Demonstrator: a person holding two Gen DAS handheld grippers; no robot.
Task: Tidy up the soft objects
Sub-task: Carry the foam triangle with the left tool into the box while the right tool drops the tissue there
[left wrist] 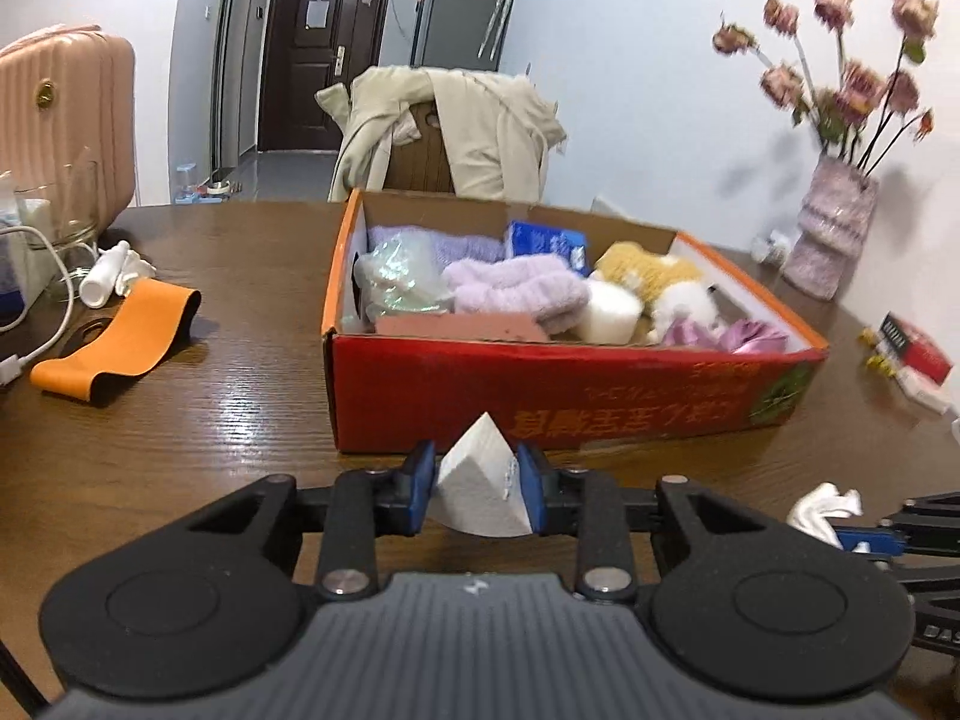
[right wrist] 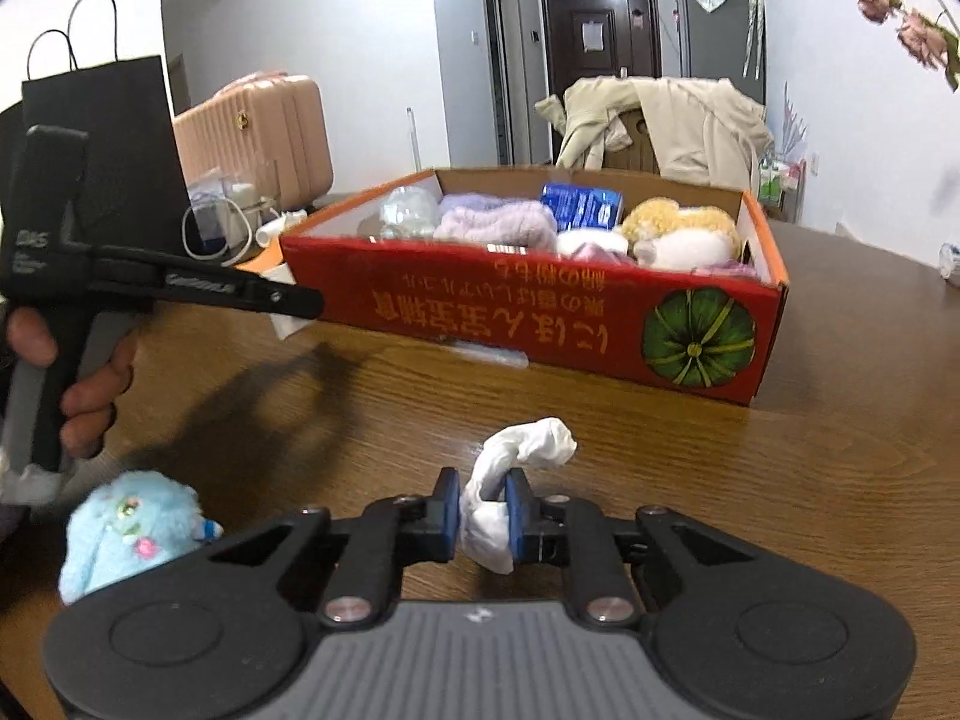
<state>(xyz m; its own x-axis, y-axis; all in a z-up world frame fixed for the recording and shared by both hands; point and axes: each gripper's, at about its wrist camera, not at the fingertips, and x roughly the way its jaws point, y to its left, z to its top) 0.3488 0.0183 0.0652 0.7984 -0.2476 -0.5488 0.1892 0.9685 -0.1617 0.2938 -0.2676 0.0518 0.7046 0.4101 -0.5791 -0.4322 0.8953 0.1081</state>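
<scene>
Ahead of both our grippers sits the open red cardboard box, already holding soft things. Our left gripper, the nearer one, clamps a white foam wedge; our right gripper is nearly shut on a crumpled white tissue.

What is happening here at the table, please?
A person is tidying soft things into the red box with two hand-held grippers. The left gripper is shut on a white sponge, and the right gripper is shut on a crumpled white cloth. Both are in front of the box. A blue plush lies on the table.
</scene>
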